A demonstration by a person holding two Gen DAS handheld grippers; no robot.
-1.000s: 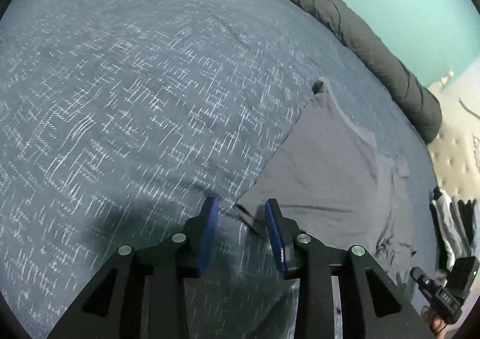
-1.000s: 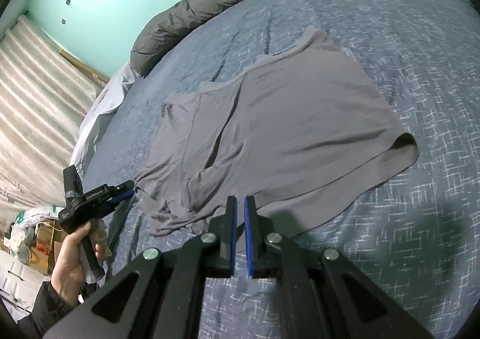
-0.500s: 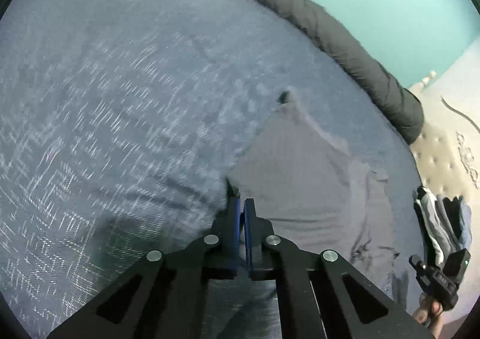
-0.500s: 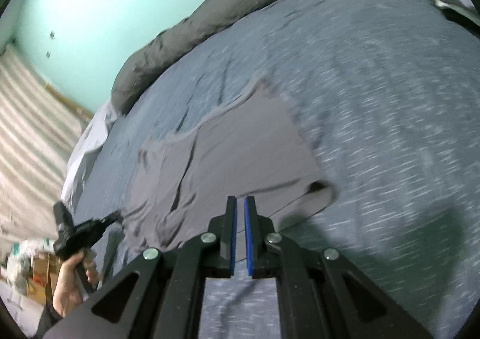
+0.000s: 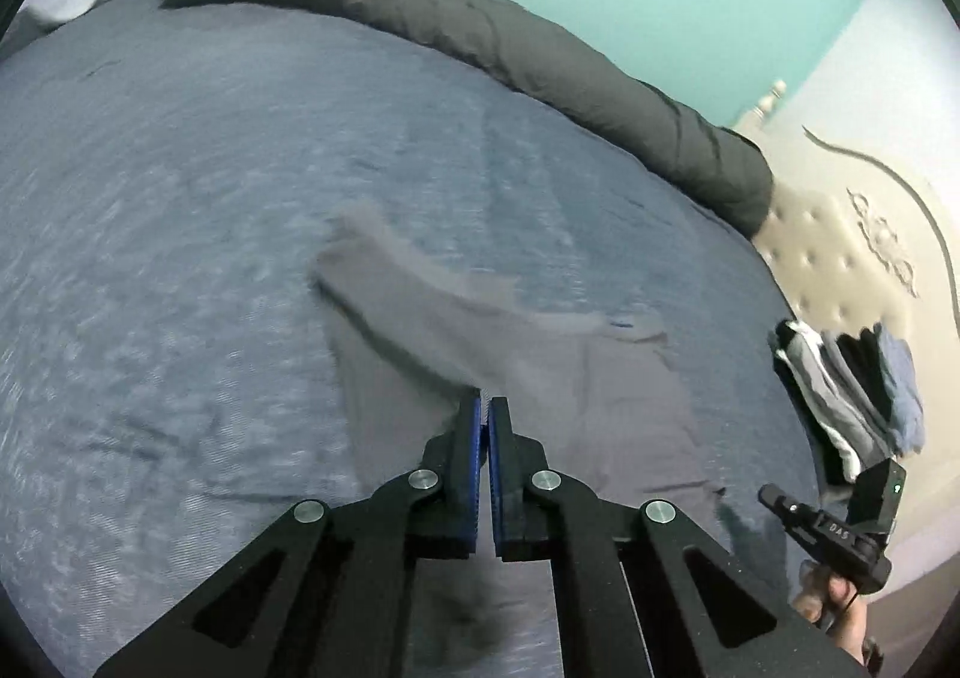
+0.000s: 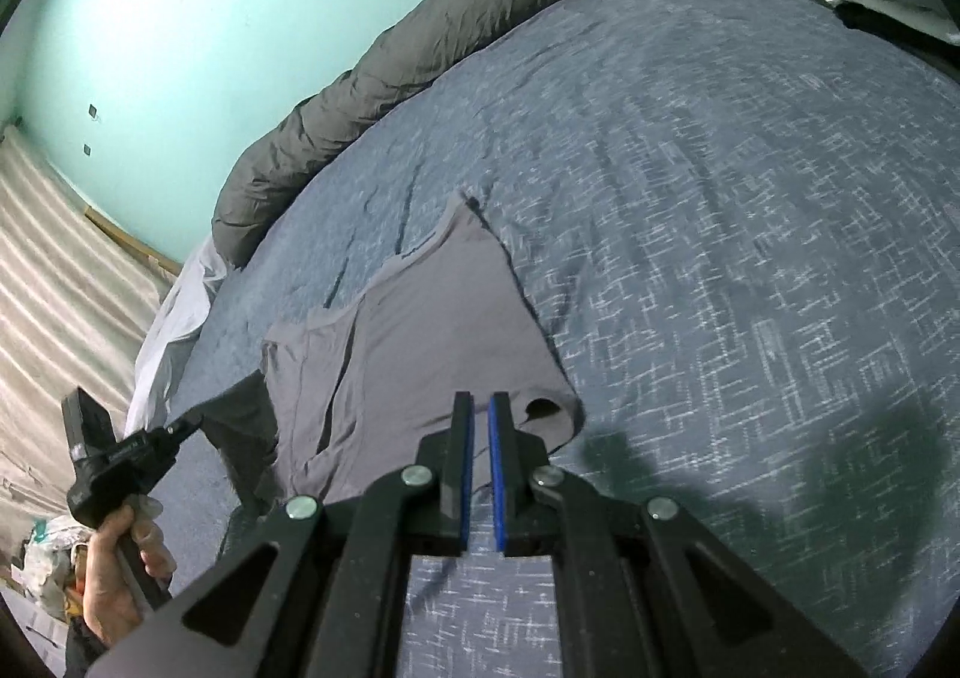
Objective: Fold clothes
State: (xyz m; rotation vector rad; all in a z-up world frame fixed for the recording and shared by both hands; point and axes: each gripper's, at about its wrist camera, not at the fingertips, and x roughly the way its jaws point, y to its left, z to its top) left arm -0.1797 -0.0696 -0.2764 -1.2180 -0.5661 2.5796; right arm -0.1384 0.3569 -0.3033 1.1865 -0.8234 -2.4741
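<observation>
Left of the right tongs (image 6: 480, 399), a hand (image 6: 117, 570) grips the handle of the left tongs (image 6: 192, 425), whose tip meets a lifted flap of the grey shirt (image 6: 420, 330). Seen from the left wrist, the left tongs (image 5: 485, 401) are pressed together on the shirt's edge (image 5: 516, 372), and the cloth rises from the blue bed cover (image 5: 180, 198) to their tips. Ahead of the right tongs the rest of the shirt lies flat on the bed, its rolled hem just off their right finger. Those tongs are closed to a thin slit; whether cloth sits between them I cannot tell. Beyond both runs a dark rolled duvet (image 6: 420, 36). Far right of the left tongs sits a stack of folded clothes (image 5: 840, 384).
</observation>
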